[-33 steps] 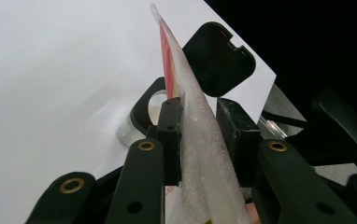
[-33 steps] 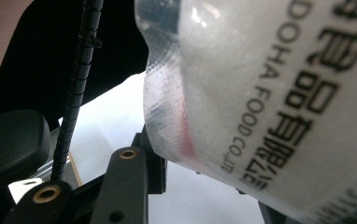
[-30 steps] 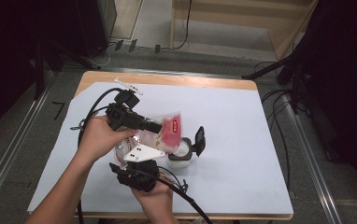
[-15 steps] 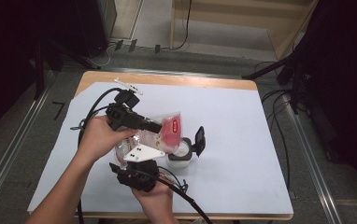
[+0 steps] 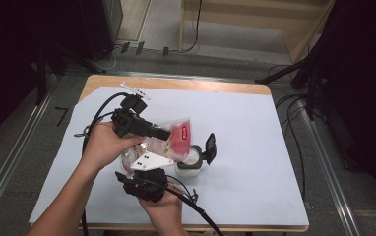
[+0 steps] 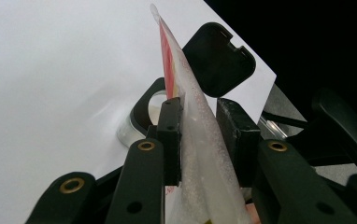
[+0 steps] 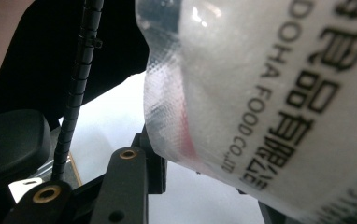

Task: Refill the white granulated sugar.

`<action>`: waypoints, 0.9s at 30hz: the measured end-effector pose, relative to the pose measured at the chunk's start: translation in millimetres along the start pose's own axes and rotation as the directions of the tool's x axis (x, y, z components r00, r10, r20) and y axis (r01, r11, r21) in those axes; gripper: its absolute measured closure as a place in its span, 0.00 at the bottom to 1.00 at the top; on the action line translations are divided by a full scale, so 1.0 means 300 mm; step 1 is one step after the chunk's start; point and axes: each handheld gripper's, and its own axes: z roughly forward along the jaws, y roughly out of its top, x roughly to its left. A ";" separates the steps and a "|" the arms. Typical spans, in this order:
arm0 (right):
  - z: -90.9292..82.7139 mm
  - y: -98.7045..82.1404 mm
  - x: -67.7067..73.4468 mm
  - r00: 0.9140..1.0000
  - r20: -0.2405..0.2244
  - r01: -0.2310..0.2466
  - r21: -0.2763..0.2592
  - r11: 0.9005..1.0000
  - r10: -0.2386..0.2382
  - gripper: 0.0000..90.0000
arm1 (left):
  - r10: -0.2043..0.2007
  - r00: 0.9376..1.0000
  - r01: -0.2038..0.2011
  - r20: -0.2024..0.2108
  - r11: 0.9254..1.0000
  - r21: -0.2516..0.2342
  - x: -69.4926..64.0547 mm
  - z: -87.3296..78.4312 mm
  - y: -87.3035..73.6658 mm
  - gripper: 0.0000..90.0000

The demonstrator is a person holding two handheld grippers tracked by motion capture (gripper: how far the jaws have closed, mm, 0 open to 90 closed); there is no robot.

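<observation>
Pouch (image 5: 169, 142) at frame centre of high view, tilted over open jar (image 5: 190, 164), likely for pouring. Left gripper (image 6: 199, 123) jaws flank pouch, grip loose or unclear. Right gripper (image 5: 149, 160) under pouch; closure cannot be told. Lid (image 5: 209, 147) flipped up beside jar.

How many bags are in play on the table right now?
1: the clear bag with a red label, held above the white mat between the left gripper and right gripper, beside the open container. Any others would be hidden.
</observation>
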 end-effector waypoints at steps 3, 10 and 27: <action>-0.002 0.000 0.001 1.000 0.001 -0.001 0.000 1.000 0.001 0.71 | 0.005 1.000 -0.005 -0.003 1.000 0.001 -0.001 0.001 0.001 0.80; -0.001 0.001 0.000 1.000 0.002 0.000 0.000 1.000 0.000 0.71 | 0.001 1.000 -0.001 0.000 1.000 -0.001 -0.001 0.001 0.001 0.80; -0.003 0.005 -0.003 1.000 -0.004 0.002 0.012 1.000 -0.002 0.71 | 0.001 1.000 -0.001 -0.004 1.000 -0.007 0.001 -0.001 0.001 0.80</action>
